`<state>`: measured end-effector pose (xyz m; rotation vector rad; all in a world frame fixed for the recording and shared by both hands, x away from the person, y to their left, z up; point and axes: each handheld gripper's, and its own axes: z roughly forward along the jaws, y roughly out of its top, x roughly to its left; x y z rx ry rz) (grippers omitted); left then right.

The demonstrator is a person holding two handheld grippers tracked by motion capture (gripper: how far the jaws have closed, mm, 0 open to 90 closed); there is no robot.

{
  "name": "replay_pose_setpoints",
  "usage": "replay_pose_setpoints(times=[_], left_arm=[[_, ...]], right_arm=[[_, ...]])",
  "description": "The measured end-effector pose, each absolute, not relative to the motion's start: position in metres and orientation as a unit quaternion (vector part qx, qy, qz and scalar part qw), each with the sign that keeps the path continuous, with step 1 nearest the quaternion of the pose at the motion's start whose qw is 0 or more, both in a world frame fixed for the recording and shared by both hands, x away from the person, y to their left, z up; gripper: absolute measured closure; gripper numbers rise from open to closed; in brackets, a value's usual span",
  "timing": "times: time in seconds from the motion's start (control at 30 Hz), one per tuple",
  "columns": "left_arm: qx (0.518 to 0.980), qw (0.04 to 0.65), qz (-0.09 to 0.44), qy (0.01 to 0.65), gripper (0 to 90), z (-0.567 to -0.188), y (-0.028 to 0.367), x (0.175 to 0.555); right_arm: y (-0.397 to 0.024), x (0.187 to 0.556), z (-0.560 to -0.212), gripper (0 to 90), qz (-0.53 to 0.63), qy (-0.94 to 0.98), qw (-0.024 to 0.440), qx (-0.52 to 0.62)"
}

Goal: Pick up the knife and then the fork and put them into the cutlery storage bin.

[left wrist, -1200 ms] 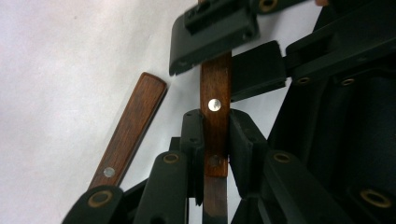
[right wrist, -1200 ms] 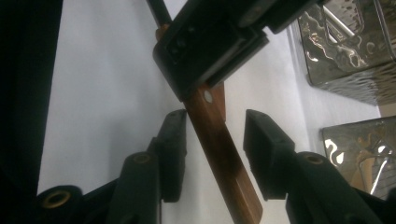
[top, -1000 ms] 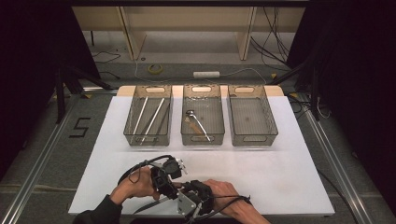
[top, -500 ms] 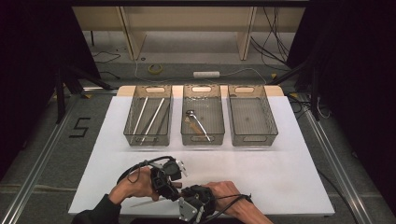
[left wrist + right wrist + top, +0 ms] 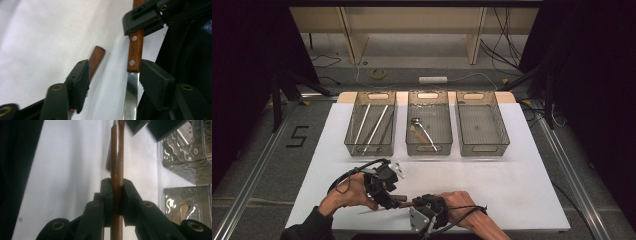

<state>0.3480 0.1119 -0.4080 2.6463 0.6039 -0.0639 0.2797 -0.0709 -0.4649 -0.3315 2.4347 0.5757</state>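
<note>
Brown wood is the handle of the knife (image 5: 117, 152), held just above the desk (image 5: 512, 185) near its front edge. The right gripper (image 5: 414, 205) has its jaws clamped on it. The left gripper (image 5: 113, 75) has just been opening; its jaws stand apart around the knife.

Letting go on the left, taking over on the right

I am seeing my left gripper (image 5: 387, 186) opening its black jaws off the wooden-handled knife with the steel blade (image 5: 135, 50): a second ago they were clamped on it, and now, in the left gripper view, the handle is standing between them with a gap to each pad. That hand is also lifting slightly away from the white table top (image 5: 522, 165). My right gripper (image 5: 117, 195) is finishing its closing, its pads now pressing the brown handle from both sides, where earlier they were wider.
</note>
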Motion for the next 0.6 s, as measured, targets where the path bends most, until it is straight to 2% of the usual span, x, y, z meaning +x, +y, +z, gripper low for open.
replay_pose_setpoints(times=[0.23,0.6], left_arm=[[0.936,0.252,0.008,0.245,25.6,-0.395,0.127,0.351],[0.899,0.326,0.065,0.285,20.6,-0.386,0.149,0.355]], right_arm=[[-0.081,0.286,-0.465,81.9,0.204,0.919,0.317,-0.115],[-0.115,0.311,-0.458,81.9,0.189,0.926,0.324,-0.051]])
